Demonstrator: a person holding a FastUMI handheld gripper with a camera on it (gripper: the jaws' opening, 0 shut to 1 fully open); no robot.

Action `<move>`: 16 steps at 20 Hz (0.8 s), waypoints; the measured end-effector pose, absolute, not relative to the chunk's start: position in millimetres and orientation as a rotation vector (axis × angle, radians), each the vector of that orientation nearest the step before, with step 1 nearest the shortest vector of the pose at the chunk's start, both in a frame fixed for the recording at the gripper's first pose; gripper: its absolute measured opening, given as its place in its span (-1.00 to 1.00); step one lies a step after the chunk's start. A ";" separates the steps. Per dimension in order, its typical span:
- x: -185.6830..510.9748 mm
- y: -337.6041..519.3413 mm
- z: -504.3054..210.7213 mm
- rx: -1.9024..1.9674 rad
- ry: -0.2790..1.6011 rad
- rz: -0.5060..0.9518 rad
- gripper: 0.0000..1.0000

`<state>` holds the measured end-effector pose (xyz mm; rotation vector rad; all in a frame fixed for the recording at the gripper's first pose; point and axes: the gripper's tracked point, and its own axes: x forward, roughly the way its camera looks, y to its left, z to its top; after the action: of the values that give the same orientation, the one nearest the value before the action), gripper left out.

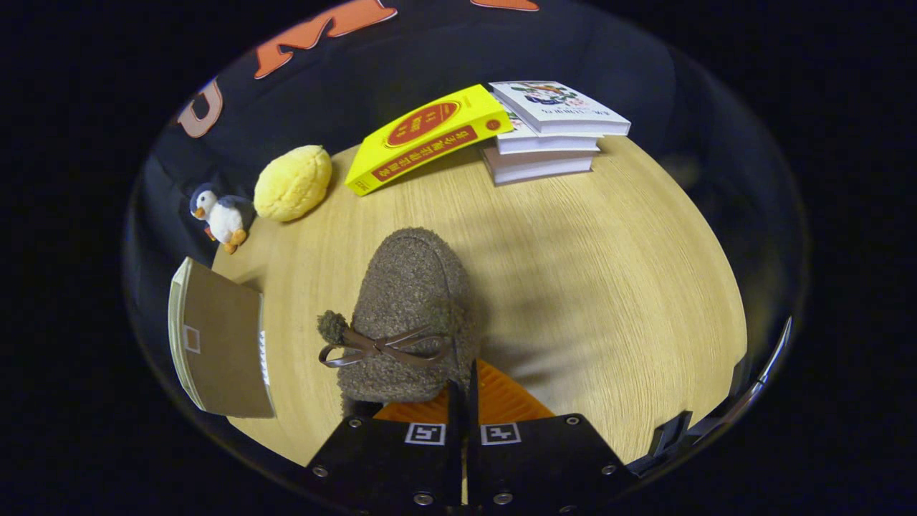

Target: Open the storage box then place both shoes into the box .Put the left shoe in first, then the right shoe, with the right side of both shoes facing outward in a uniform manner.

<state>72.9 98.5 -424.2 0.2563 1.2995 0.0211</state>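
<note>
Wooden tabletop (609,287), fuzzy brown shoe (412,315) in clenched tongs (464,401), stacked books (551,136) beyond.

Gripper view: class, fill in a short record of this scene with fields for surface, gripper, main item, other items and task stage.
surface: wooden table
gripper: gripper, jaws nearly closed at the heel end of the shoe; grip cannot be confirmed
main item: brown fuzzy shoe with a bow, toe pointing away
other items: yellow book, book stack, penguin toy, yellow plush, brown notebook
task stage: shoe on the table, not boxed
</note>
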 end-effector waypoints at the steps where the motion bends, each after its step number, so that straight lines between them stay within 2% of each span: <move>1: 75.3 110.1 -410.7 0.269 1.289 0.034 -0.93; 8: 89.6 214.3 -320.5 0.318 1.218 0.156 -0.93; 16: 94.1 335.8 -273.5 0.311 1.187 0.268 -0.93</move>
<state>94.1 335.8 -273.5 0.3112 1.1871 0.2677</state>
